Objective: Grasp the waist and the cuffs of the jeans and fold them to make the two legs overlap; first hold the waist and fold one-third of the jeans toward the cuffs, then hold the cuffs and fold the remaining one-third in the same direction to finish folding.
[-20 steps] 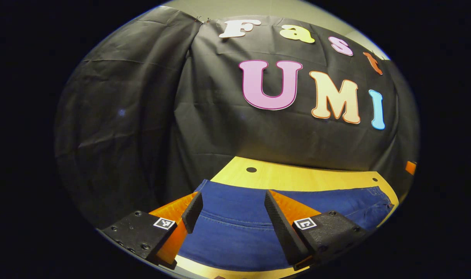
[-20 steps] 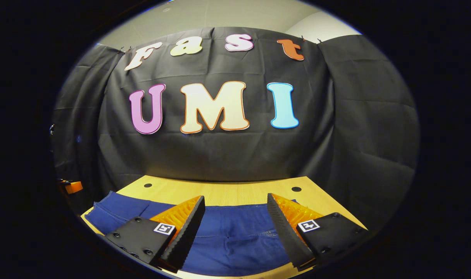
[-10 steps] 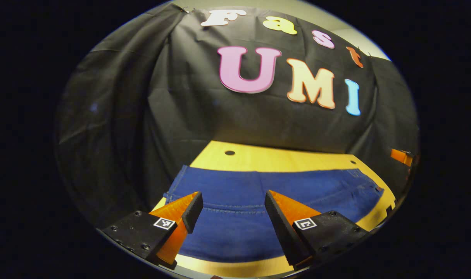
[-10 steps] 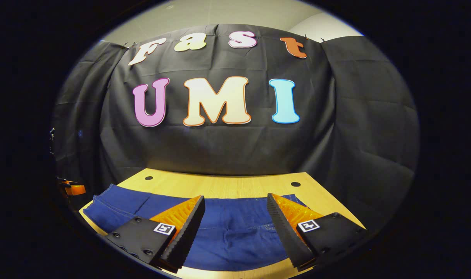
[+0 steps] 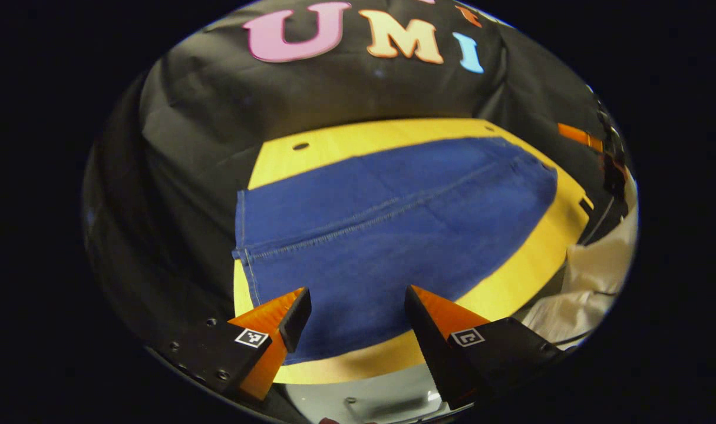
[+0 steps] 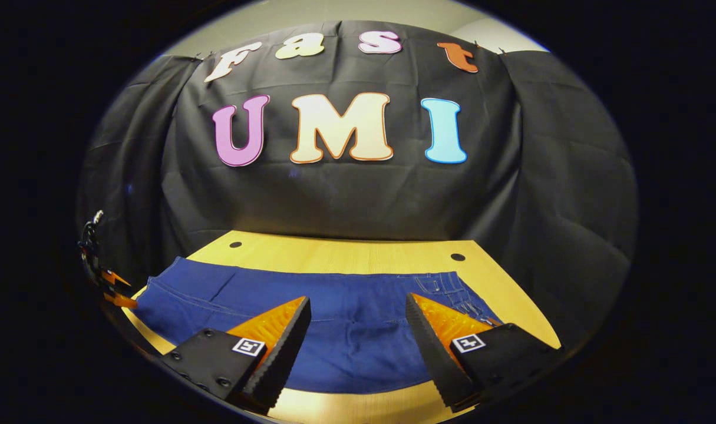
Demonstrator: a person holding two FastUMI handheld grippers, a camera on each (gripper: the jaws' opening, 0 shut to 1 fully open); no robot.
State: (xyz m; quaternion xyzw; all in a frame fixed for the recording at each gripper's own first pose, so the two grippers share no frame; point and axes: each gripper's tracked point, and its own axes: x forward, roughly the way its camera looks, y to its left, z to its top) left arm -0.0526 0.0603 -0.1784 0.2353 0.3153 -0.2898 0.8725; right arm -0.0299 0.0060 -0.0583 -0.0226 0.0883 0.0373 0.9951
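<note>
Jeans [image 5: 381, 235] lie flat on the yellow wooden table [image 5: 528, 277], spread left to right, legs side by side with the inseam stitching visible between them, so no fold is made yet. Left gripper [image 5: 358, 321] has pitched down hard over the last second: its view went from mostly booth wall with a strip of denim to looking down on the cuff end, with the near table edge now between and below its fingers. Cuffs sit at the left end of the table, hem just beyond the left finger. Right gripper [image 6: 358, 327] has tilted down only slightly; more denim and the near table edge now show, and the waist end with pocket stitching [image 6: 443, 288] is at the far right of its view. Both grippers have fingers spread wide, nothing between them, neither touching the cloth. A white sleeve [image 5: 593, 277] shows at the right of the left gripper view. My read: still in approach, left lining up on the cuffs, right on the waist; the leg-overlap fold comes first, thirds after.
</note>
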